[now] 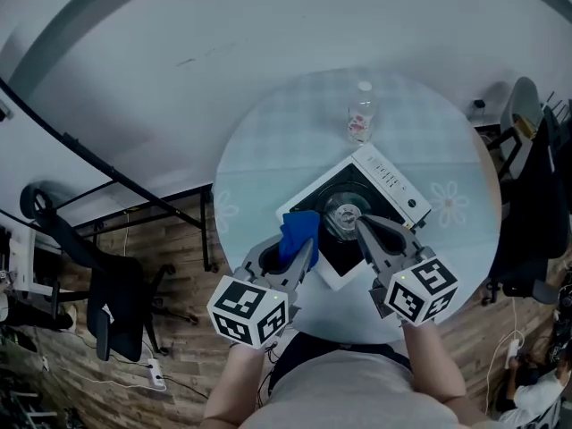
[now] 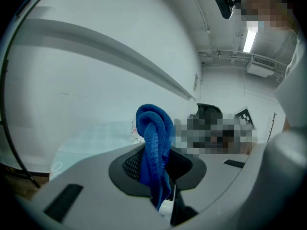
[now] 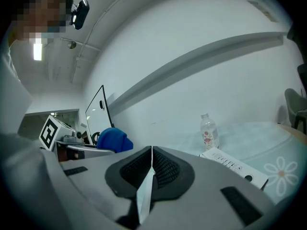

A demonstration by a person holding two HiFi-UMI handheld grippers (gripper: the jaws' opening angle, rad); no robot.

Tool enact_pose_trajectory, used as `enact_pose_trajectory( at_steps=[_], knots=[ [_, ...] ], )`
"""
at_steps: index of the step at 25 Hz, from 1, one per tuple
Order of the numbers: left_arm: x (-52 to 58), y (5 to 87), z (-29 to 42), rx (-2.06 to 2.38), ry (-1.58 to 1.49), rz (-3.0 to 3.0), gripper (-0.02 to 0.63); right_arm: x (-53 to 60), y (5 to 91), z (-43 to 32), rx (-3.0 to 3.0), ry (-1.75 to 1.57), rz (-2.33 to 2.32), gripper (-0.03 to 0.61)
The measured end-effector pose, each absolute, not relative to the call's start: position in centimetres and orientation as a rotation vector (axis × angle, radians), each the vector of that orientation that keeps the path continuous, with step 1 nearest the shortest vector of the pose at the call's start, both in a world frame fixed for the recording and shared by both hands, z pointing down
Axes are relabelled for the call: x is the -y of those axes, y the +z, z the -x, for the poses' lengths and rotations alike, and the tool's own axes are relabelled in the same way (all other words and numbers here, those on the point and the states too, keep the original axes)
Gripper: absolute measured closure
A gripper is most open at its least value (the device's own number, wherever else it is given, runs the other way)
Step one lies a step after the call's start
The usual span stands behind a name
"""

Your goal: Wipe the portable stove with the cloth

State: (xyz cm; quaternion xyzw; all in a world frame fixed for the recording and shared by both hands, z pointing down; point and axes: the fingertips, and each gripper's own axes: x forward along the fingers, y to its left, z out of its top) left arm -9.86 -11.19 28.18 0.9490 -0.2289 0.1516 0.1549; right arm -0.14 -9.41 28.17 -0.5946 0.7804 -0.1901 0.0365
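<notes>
A round table (image 1: 268, 150) with a pale checked cover lies under and ahead of both handheld grippers. On it, directly beneath the two sets of jaw tips, sits the portable stove (image 1: 393, 184): a white square body with a black top, turned cornerwise, its control strip on the edge farthest from the grippers.

The left gripper (image 1: 302, 250) points forward over the stove's near-left corner. Its jaws are clamped on a blue cloth (image 1: 299, 229), which bunches up above the tips and hangs down between them; whether the cloth touches the stove cannot be told.

The right gripper (image 1: 365, 228) is just beside the left one, to its right, with its tips over the middle of the black top. Its jaws are pressed together with nothing between them.

A small clear plastic bottle (image 1: 360, 114) with a white cap and a pinkish label stands upright on the table, beyond the stove's far edge and ahead of the right gripper.
</notes>
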Motion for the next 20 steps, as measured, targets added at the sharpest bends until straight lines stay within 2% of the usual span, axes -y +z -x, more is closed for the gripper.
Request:
enact_pose_trajectory(
  at_steps=[20],
  knots=[
    [23.3, 27.1, 10.4, 0.660, 0.479, -2.789, 0.532, 16.2, 29.7, -2.1, -2.248, -0.648, 1.938, 0.555]
  ],
)
